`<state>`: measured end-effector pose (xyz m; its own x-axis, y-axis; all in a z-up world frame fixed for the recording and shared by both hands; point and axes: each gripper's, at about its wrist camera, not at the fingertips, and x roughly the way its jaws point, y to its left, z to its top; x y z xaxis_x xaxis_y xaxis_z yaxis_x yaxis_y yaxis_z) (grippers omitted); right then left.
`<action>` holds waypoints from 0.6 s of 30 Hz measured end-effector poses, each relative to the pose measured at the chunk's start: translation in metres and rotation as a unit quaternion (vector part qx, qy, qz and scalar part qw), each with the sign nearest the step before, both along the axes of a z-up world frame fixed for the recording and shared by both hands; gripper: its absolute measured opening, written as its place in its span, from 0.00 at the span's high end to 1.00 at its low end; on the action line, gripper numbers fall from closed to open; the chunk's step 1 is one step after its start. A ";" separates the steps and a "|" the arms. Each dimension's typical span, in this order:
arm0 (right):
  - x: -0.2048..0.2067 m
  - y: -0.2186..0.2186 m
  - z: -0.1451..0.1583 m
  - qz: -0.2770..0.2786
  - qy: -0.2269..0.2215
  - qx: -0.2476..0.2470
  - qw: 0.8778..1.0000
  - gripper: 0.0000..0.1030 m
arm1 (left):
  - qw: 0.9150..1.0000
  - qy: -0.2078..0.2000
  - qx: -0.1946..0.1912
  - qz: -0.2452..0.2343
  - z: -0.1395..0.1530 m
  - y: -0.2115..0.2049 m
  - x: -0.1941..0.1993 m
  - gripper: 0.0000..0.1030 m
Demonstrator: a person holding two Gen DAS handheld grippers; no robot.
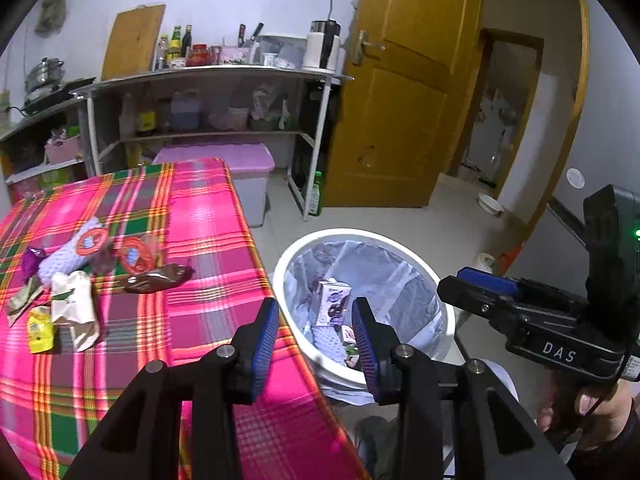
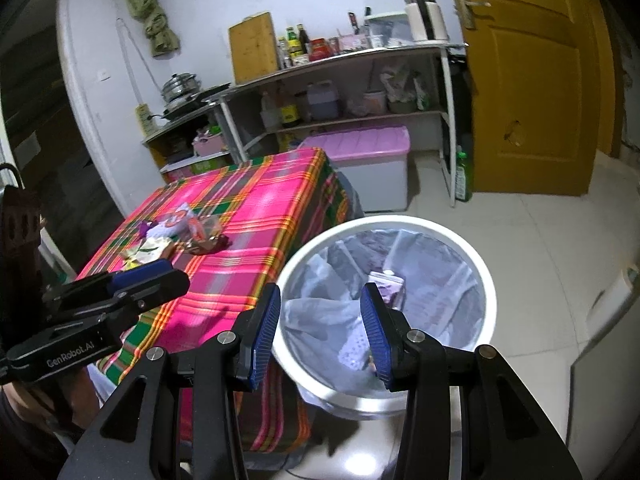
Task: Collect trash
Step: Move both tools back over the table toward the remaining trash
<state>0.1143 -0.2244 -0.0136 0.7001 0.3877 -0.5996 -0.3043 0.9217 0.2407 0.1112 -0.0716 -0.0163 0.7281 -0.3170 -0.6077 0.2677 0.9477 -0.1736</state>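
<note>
A white trash bin (image 1: 360,235) (image 2: 400,221) with a clear liner stands on the floor beside the table. A purple carton (image 1: 334,302) (image 2: 386,284) and other scraps lie inside it. On the pink plaid tablecloth (image 1: 208,220) (image 2: 264,216) lies a pile of trash: a brown wrapper (image 1: 158,278), a beige wrapper (image 1: 74,308), a yellow packet (image 1: 40,328), orange-ringed clear packaging (image 1: 136,256) and a white foam net (image 1: 72,256). My left gripper (image 1: 316,340) (image 2: 166,276) is open and holds nothing, over the table's edge by the bin. My right gripper (image 2: 320,332) (image 1: 452,286) is open and holds nothing, above the bin.
A metal shelf unit (image 1: 208,76) (image 2: 340,60) with bottles and jars stands against the far wall. A pink-lidded storage box (image 1: 240,160) (image 2: 368,144) sits under it. A yellow door (image 1: 400,100) (image 2: 532,80) stands open at the right, with a green bottle (image 1: 316,196) and a bowl (image 1: 491,204) on the tiled floor.
</note>
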 end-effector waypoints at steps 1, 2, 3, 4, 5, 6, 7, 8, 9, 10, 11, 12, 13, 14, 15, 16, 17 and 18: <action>0.000 0.003 0.000 0.003 0.001 -0.002 1.000 0.58 | 1.000 -0.002 -0.001 0.004 0.001 0.003 -0.002 0.63; -0.001 0.006 0.000 0.007 0.001 -0.003 1.000 0.58 | 1.000 -0.005 0.000 0.009 0.002 0.006 -0.004 0.63; -0.001 0.009 -0.001 0.011 0.001 -0.004 1.000 0.58 | 1.000 -0.006 0.000 0.012 0.002 0.008 -0.006 0.63; -0.001 0.011 -0.001 0.013 0.002 -0.005 1.000 0.58 | 1.000 -0.008 0.001 0.016 0.003 0.010 -0.007 0.63; -0.001 0.013 -0.002 0.017 0.004 -0.005 1.000 0.58 | 1.000 -0.008 0.001 0.020 0.003 0.012 -0.009 0.63; -0.001 0.017 -0.002 0.021 0.006 -0.007 1.000 0.58 | 1.000 -0.009 0.001 0.024 0.003 0.015 -0.011 0.63; -0.001 0.020 -0.002 0.026 0.007 -0.008 1.000 0.58 | 1.000 -0.010 0.001 0.027 0.002 0.017 -0.012 0.63; -0.003 0.023 -0.003 0.030 0.008 -0.008 0.999 0.58 | 0.999 -0.011 0.002 0.032 0.002 0.021 -0.014 0.63; -0.003 0.026 -0.003 0.034 0.009 -0.009 0.999 0.58 | 0.999 -0.011 0.003 0.035 0.002 0.021 -0.015 0.63; -0.003 0.029 -0.003 0.038 0.009 -0.009 0.999 0.58 | 0.999 -0.012 0.003 0.039 0.002 0.024 -0.016 0.63; -0.004 0.031 -0.003 0.041 0.010 -0.009 0.999 0.58 | 0.999 -0.012 0.004 0.043 0.002 0.026 -0.017 0.63; -0.004 0.033 -0.003 0.044 0.011 -0.008 0.999 0.58 | 0.999 -0.013 0.005 0.045 0.002 0.028 -0.018 0.63; -0.004 0.035 -0.003 0.046 0.011 -0.008 0.999 0.58 | 0.999 -0.013 0.006 0.049 0.002 0.031 -0.019 0.63; -0.004 0.037 -0.003 0.047 0.010 -0.009 0.999 0.58 | 0.999 -0.013 0.007 0.052 0.002 0.033 -0.020 0.63; -0.004 0.040 -0.003 0.048 0.009 -0.011 0.999 0.58 | 0.998 -0.014 0.008 0.054 0.001 0.036 -0.021 0.63; -0.004 0.042 -0.003 0.050 0.009 -0.012 0.999 0.58 | 0.998 -0.015 0.008 0.057 0.001 0.037 -0.022 0.63; -0.004 0.044 -0.003 0.051 0.009 -0.012 0.999 0.58 | 0.998 -0.016 0.010 0.062 0.000 0.041 -0.023 0.63; -0.003 0.045 -0.003 0.052 0.009 -0.011 0.999 0.58 | 0.998 -0.016 0.010 0.066 0.000 0.042 -0.023 0.63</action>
<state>0.1111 -0.1789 -0.0167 0.6459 0.4444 -0.6208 -0.3942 0.8905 0.2272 0.0879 -0.0292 -0.0158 0.7814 -0.2050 -0.5893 0.1457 0.9783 -0.1472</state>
